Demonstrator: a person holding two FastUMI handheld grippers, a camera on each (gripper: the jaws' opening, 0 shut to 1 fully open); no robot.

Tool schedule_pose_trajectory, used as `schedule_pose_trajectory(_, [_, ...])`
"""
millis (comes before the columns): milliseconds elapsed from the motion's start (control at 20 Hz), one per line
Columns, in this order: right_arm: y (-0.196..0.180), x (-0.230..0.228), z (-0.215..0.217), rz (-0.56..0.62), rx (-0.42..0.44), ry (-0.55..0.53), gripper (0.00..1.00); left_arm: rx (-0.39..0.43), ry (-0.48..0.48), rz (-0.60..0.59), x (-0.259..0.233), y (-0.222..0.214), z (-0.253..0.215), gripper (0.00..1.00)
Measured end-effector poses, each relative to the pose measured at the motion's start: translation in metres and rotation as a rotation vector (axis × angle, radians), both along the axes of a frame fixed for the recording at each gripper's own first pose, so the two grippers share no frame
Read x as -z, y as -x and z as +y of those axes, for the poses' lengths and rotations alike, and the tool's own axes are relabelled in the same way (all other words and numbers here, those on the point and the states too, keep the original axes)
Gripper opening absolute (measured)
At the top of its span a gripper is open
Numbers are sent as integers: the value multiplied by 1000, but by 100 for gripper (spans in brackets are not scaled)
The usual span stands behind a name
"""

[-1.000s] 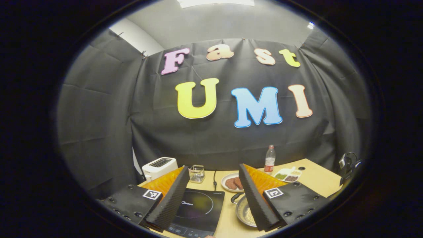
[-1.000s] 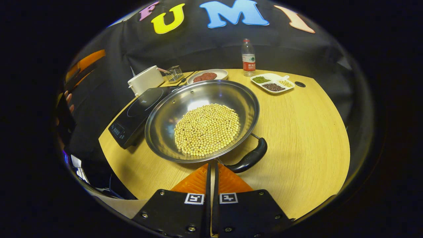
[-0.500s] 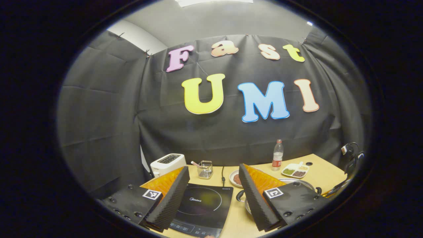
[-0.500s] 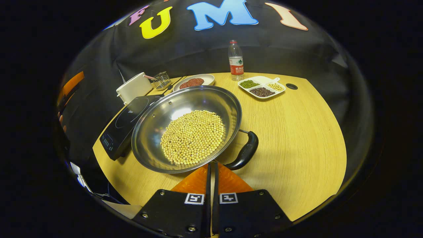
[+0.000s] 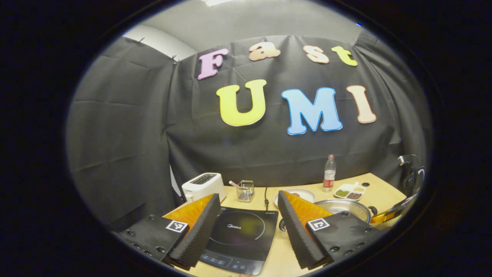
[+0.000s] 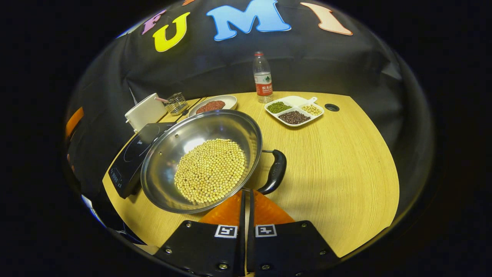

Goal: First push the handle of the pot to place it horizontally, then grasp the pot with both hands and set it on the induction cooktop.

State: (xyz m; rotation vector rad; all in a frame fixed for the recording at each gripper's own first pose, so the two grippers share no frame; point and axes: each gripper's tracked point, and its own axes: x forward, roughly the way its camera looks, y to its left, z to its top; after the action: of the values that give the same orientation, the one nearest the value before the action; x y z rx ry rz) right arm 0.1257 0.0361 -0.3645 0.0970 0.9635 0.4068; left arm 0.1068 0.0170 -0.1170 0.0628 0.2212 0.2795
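Wooden table [image 6: 346, 161] carries pot [image 6: 200, 157], cooktop [image 6: 132, 157], toaster [image 6: 145, 111], bottle [image 6: 263, 79].

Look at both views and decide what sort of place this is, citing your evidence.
Probably a mock kitchen staged in a cloth-walled booth, not a real home. A wooden table carries an induction cooktop, a toaster and a steel pot of beans, with black cloth hung close behind.

Black cloth wall [image 5: 123, 127] is hanging across most of the left gripper view, with grey ceiling [image 5: 246, 19] peeking over it up top. Light wooden bench [image 6: 338, 161] is sitting across the lower right gripper view.
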Motion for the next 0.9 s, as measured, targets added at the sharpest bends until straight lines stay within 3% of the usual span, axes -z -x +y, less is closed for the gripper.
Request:
schedule_pose_trajectory(250, [-16, -5, -10, -47, 70, 7, 3, 19, -5, 23, 12, -3, -7, 100])
schedule_pose_trajectory(350, [-20, -14, -17, -71, 94, 0, 3, 33, 2, 29, 16, -6, -12, 94])
schedule_pose_trajectory(550, [-20, -49, -29, -146, 154, -49, 27, 80, 30, 36, 27, -19, -22, 98])
schedule_pose_trajectory(700, [-28, -69, -38, -235, 196, -39, 100, 114, 41, 48, 36, -32, -25, 98])
schedule_pose_trajectory(800, [-32, -81, -38, -278, 208, -27, 100, 132, 57, 62, 45, -41, -26, 94])
schedule_pose_trajectory(900, [-35, -84, -34, -289, 210, -28, 100, 153, 78, 86, 56, -51, -28, 98])
